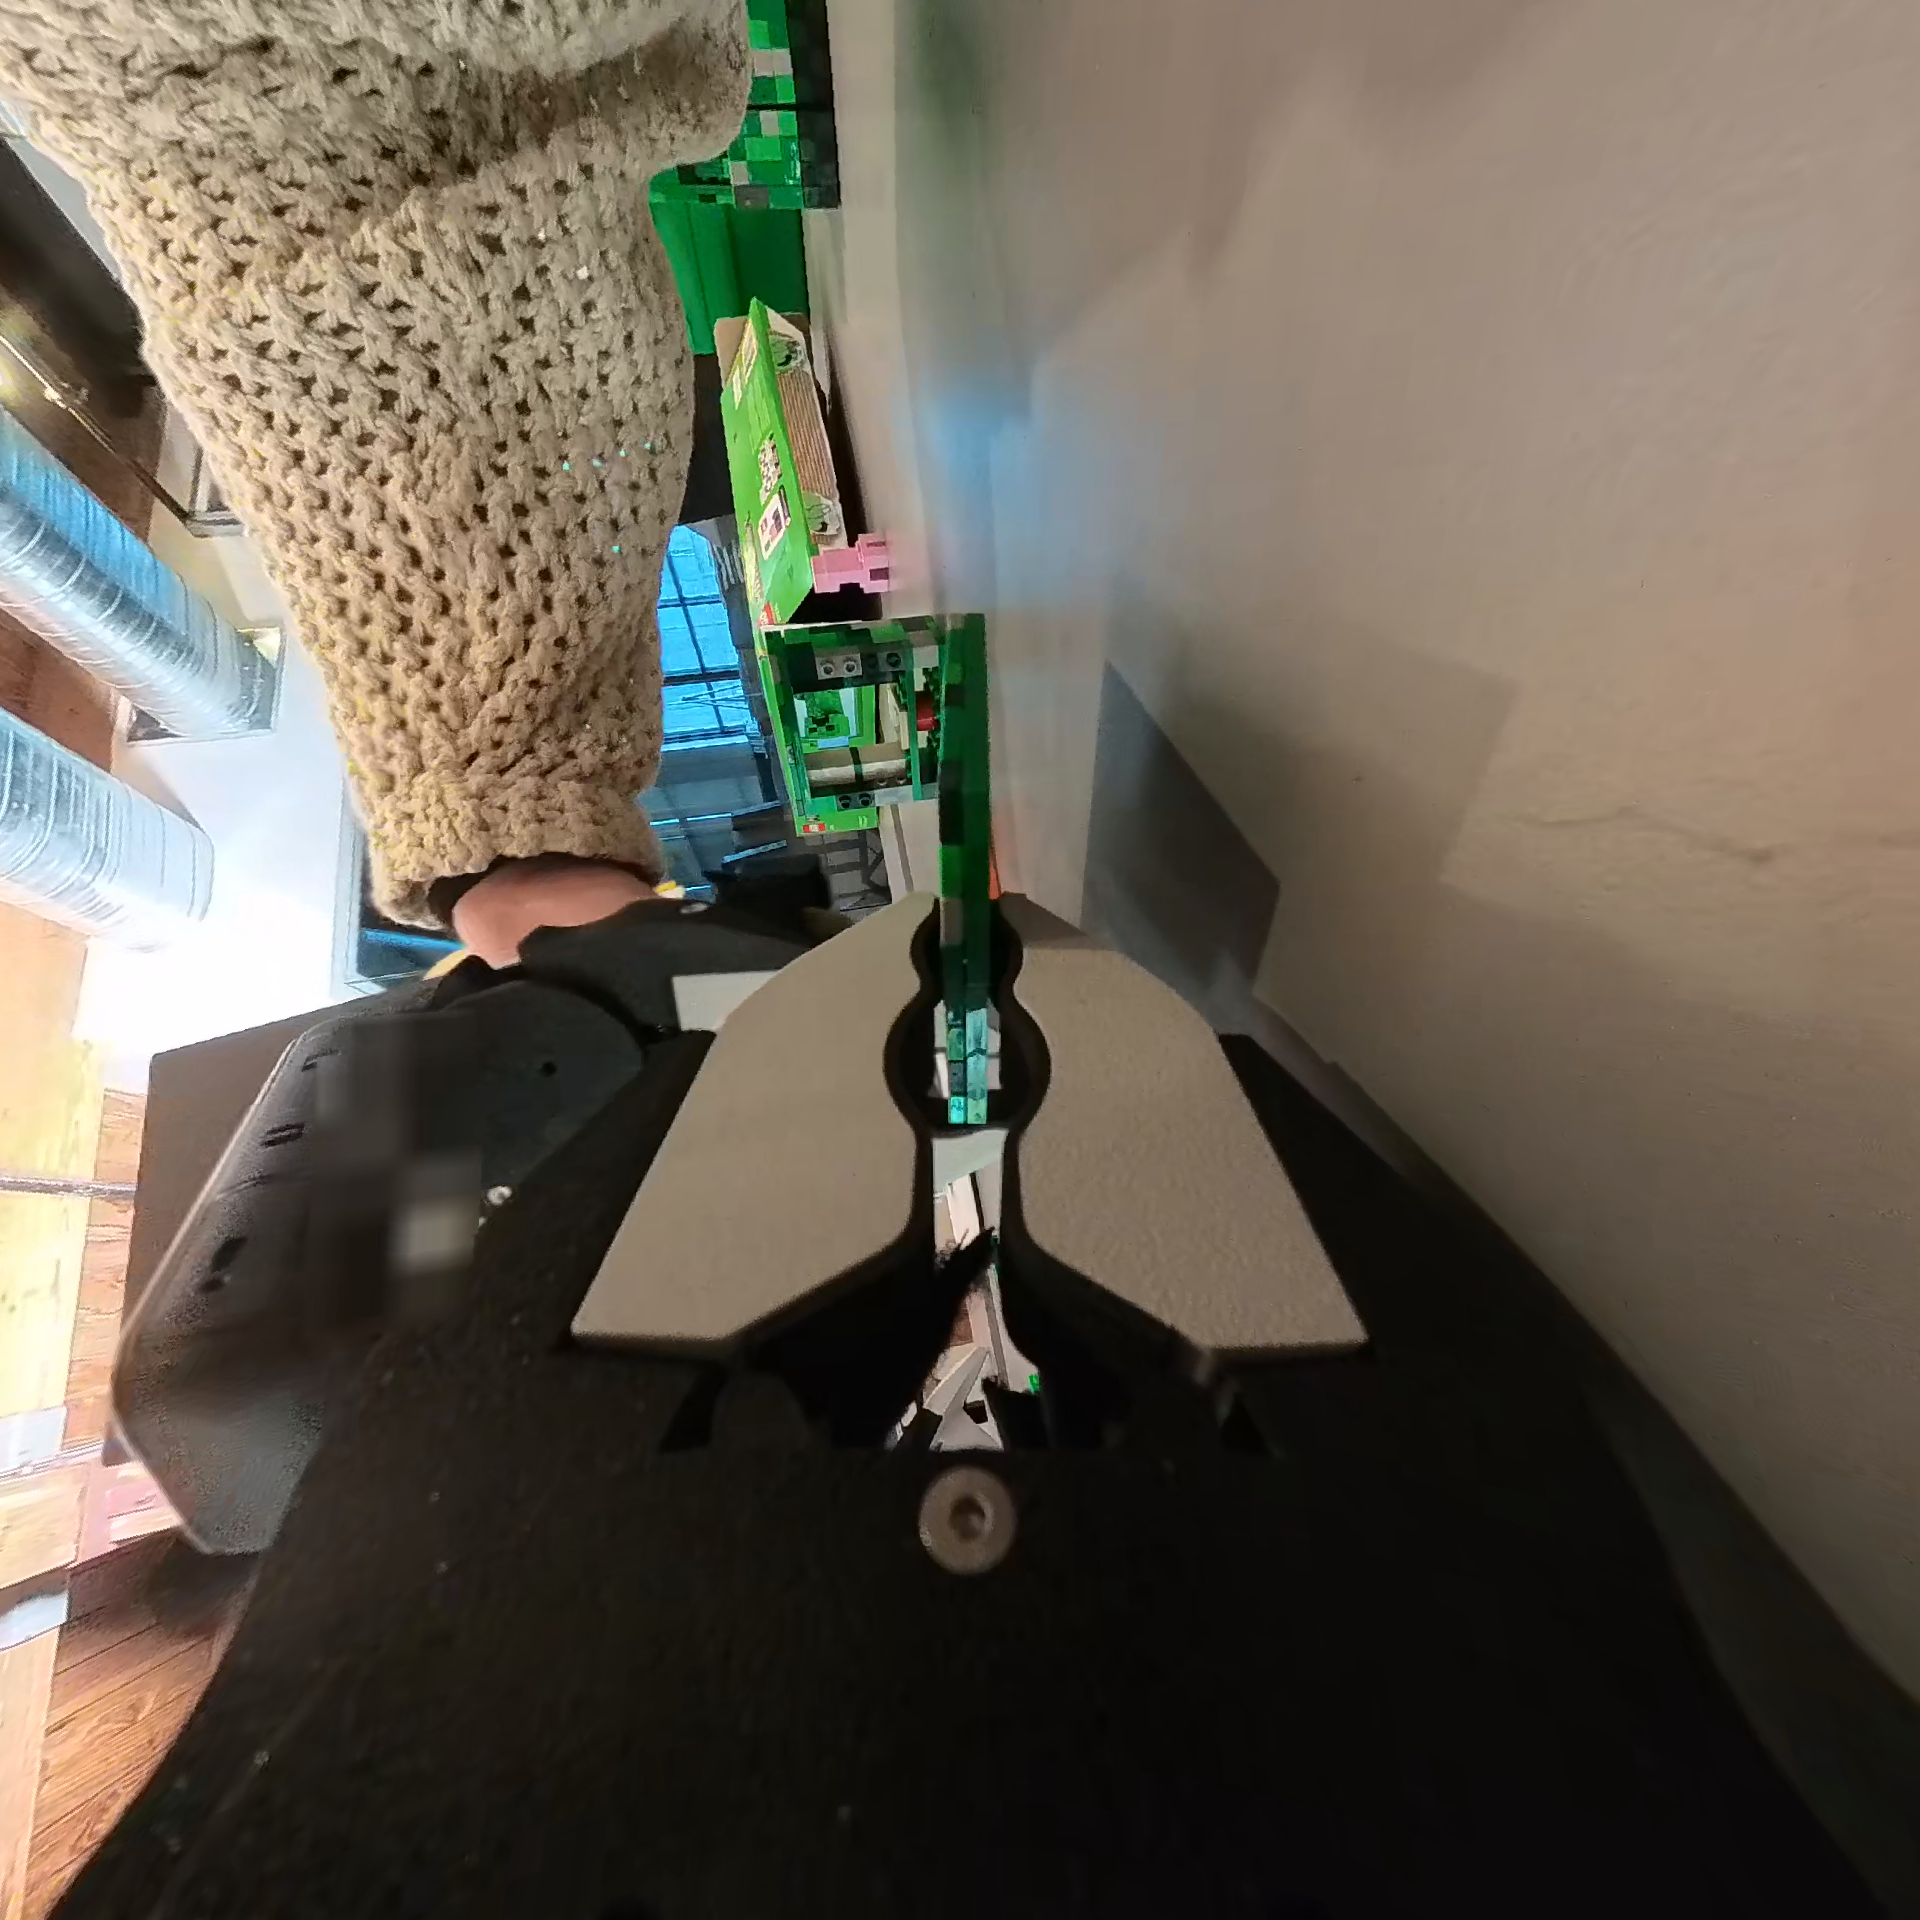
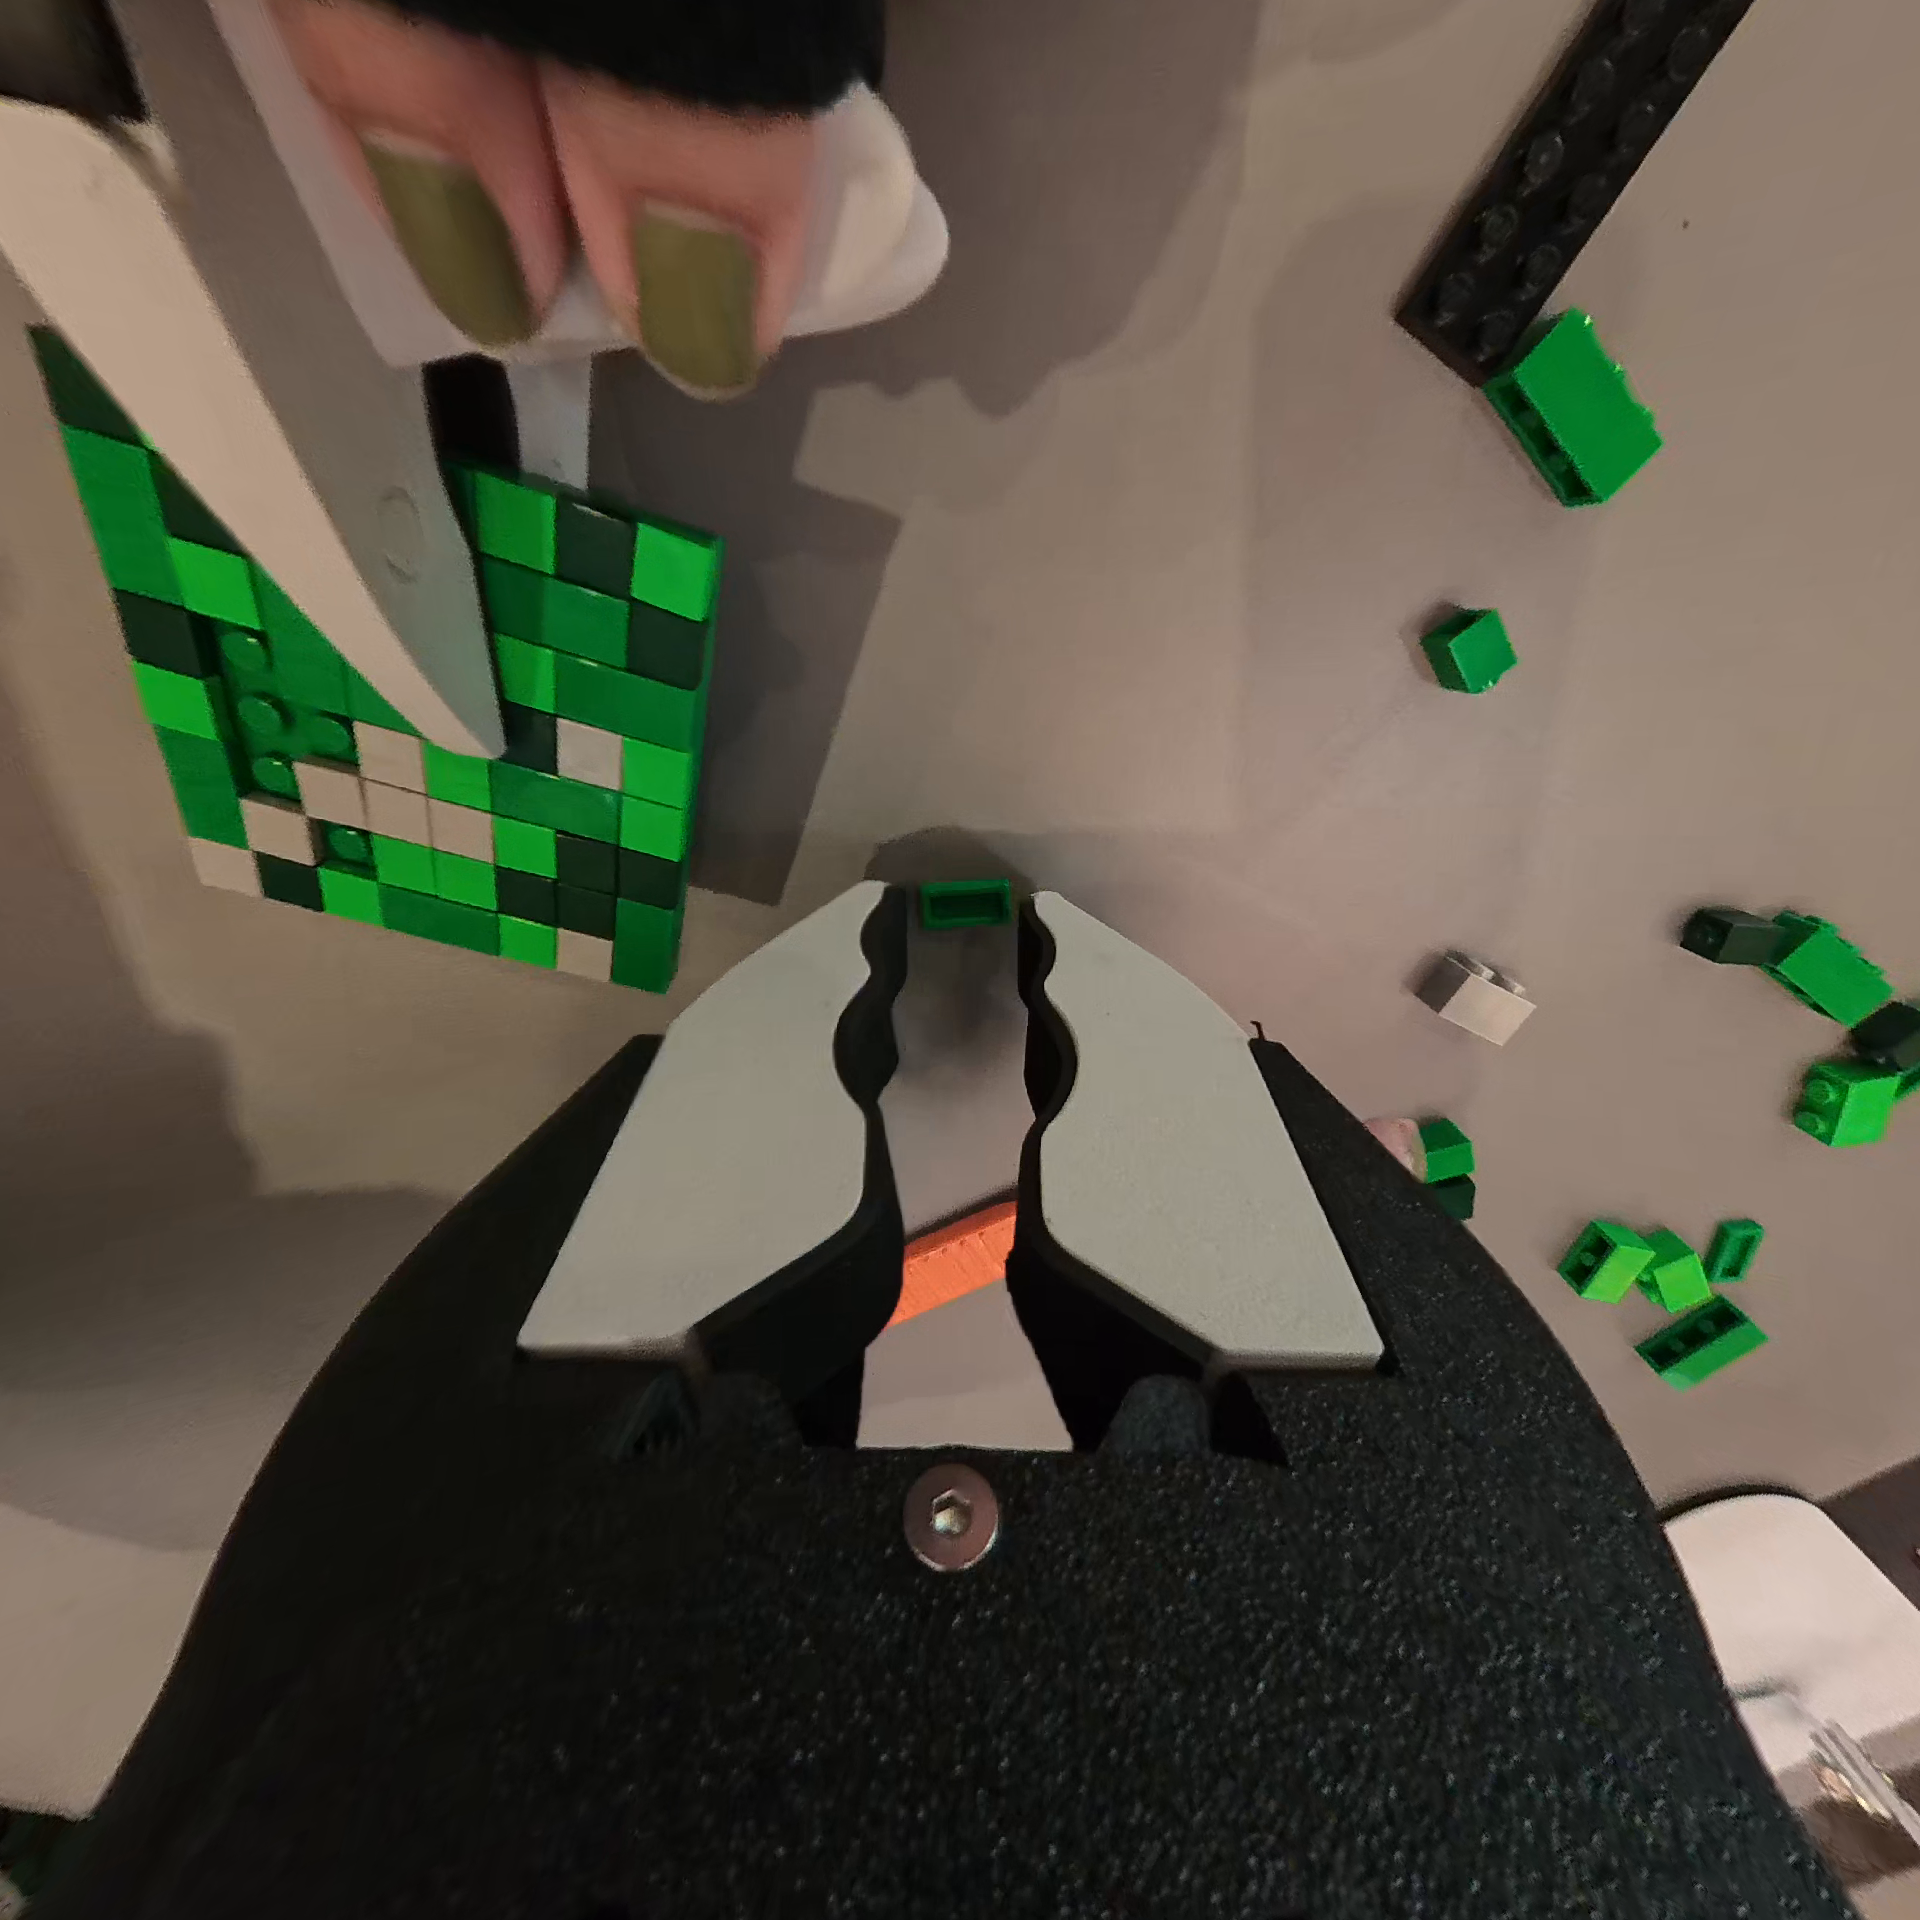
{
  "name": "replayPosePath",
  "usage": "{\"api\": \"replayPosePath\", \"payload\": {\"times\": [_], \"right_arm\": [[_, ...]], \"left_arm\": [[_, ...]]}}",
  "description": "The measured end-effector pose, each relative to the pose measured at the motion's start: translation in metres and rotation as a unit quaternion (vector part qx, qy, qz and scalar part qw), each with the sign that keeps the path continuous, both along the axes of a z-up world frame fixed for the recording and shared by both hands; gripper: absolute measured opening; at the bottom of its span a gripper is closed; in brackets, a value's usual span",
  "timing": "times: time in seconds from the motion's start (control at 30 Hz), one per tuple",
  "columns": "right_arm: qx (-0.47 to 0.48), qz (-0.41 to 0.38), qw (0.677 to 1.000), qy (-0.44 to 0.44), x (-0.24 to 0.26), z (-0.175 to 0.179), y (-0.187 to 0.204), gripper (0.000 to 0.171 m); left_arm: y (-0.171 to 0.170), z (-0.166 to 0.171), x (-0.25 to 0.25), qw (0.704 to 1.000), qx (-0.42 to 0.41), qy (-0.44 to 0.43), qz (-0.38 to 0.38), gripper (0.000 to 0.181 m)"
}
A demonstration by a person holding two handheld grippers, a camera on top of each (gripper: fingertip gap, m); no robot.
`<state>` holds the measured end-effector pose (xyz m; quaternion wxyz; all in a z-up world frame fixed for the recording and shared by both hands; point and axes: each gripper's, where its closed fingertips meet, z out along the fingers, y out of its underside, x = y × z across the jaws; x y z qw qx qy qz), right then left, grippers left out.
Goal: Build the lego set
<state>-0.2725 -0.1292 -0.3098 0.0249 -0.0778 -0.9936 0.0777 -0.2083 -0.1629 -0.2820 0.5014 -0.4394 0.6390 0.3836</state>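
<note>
My left gripper is shut on a flat mosaic panel of green, dark green and white tiles, seen edge on and held upright on its side. In the right wrist view the same panel shows face on at the left, with the left gripper's grey fingers clamped over its top edge. My right gripper holds a small green tile between its fingertips, just right of the panel's lower corner and above the grey table.
A long black plate lies at the top right. Loose green bricks and a grey brick are scattered down the right. An orange tool lies under my right gripper. A green box, a pink figure and a knit sleeve are in the left wrist view. Some 8 cm of space lies between my two pairs of fingers. My left tips are about 15 cm from the grey brick, my right tips only 8 cm.
</note>
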Motion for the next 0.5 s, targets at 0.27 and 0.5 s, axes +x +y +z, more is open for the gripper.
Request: {"api": "replayPosePath", "payload": {"times": [0.27, 0.5], "right_arm": [[-0.054, -0.03, 0.997, 0.038, -0.036, 0.037, 0.004, 0.023], [-0.108, -0.271, 0.954, 0.063, -0.144, 0.051, 0.048, 0.017]], "left_arm": [[0.0, 0.0, 0.001, 1.0, -0.001, 0.0, -0.001, 0.006], [0.0, -0.002, 0.001, 1.0, -0.004, -0.001, -0.002, 0.006]]}}
